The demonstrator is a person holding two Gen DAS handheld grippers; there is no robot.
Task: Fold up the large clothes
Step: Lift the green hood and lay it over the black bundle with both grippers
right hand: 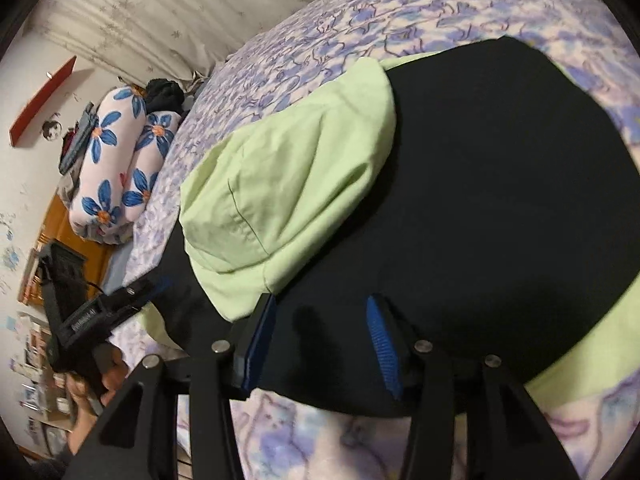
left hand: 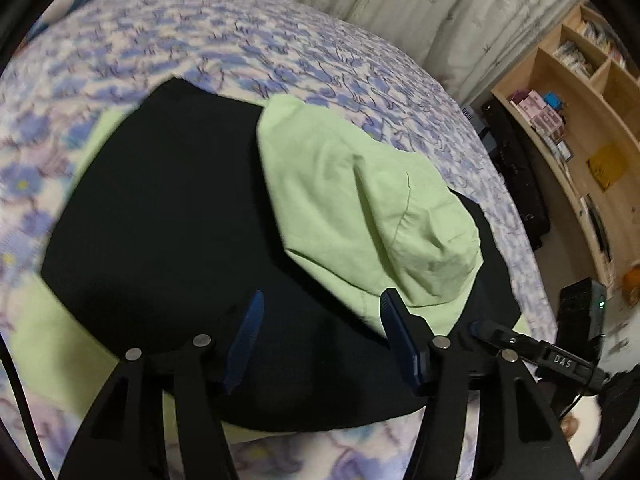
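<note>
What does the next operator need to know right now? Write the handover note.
Left gripper: open, nothing between its pads, over the black panel.
Right gripper: open, empty, near the panel's front edge.
Green garment: spread on the floral bedspread with the black panel on top; one green side is already folded over the panel.
Left: the other side's green edge still pokes out from under the panel; fold it in, then probably fold the length.
</note>
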